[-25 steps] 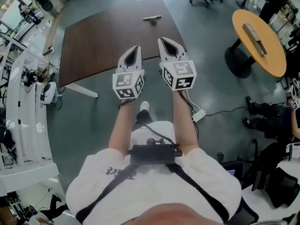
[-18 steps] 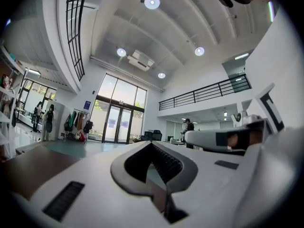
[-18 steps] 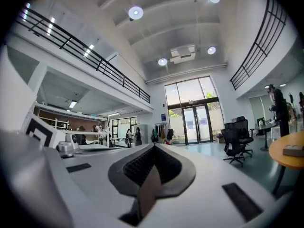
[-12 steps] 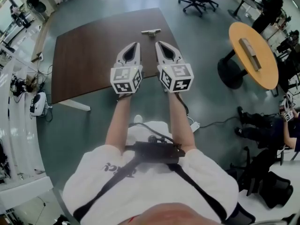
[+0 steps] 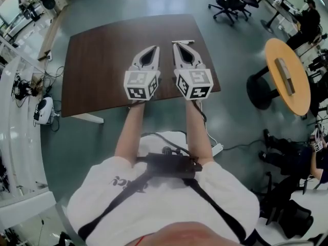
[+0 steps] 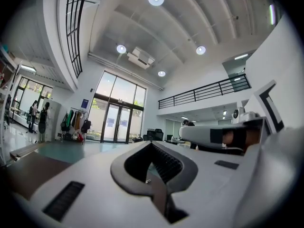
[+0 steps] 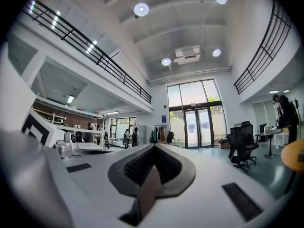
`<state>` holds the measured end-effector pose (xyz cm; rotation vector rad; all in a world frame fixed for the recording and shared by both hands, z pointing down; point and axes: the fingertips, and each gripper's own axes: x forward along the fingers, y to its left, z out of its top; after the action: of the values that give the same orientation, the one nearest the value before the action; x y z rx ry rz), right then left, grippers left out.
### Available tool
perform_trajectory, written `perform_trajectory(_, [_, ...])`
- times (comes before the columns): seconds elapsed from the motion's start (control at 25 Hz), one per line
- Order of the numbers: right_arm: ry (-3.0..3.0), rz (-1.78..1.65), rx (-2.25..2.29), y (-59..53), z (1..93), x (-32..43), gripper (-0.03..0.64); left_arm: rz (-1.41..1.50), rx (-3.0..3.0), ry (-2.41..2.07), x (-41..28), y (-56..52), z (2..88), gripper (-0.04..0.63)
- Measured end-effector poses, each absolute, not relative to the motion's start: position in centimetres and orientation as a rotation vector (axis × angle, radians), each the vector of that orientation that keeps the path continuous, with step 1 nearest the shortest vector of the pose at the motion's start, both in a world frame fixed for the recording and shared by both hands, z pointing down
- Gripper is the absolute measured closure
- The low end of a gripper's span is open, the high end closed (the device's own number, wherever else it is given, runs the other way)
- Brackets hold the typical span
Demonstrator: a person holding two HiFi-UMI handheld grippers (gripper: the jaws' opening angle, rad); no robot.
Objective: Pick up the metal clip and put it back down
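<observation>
The metal clip (image 5: 183, 42) is a small silvery bar lying on the dark brown table (image 5: 102, 60) near its far edge. In the head view, my right gripper (image 5: 176, 45) is held over the table, shut and empty, with its tip just short of the clip. My left gripper (image 5: 155, 48) is beside it, a little to the left, also shut with nothing in it. The left gripper view shows that gripper (image 6: 152, 144) with its jaws together, pointing level across a hall. The right gripper view shows the same of the other gripper (image 7: 154, 147). The clip appears in neither gripper view.
A round yellow table (image 5: 288, 76) with a long object on it stands to the right. Office chairs (image 5: 233, 1) stand beyond the table. A white curved bench (image 5: 20, 111) runs along the left. A power strip (image 5: 216, 148) lies on the floor by the person's right side.
Both grippers have moved forward from the table's near edge to over its middle. The clip now lies right at the right gripper's tip. The jaws stayed shut.
</observation>
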<state>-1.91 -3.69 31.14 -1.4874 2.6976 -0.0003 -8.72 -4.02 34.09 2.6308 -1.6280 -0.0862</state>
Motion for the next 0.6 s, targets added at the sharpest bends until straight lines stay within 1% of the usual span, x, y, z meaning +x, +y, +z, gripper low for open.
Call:
perform_trajectory(0.12, [2.708, -0.003, -1.523, -5.8, 32.3, -3.2, 0.629, -0.071, 2.613, -1.59, -9.8, -6.5, 35.7, 0.6])
perform_trajectory(0.36, [2.659, -0.108, -1.6, -11.2, 33.9, -0.2, 0.629, -0.055, 2.657, -1.534, -7.7, -10.5, 36.6, 0.6])
perform_trajectory(0.6, [2.705, -0.17, -1.601, -16.6, 37.1, -1.1, 0.629, 0.002, 2.648, -1.611, -8.7, -16.0, 38.9, 0.6])
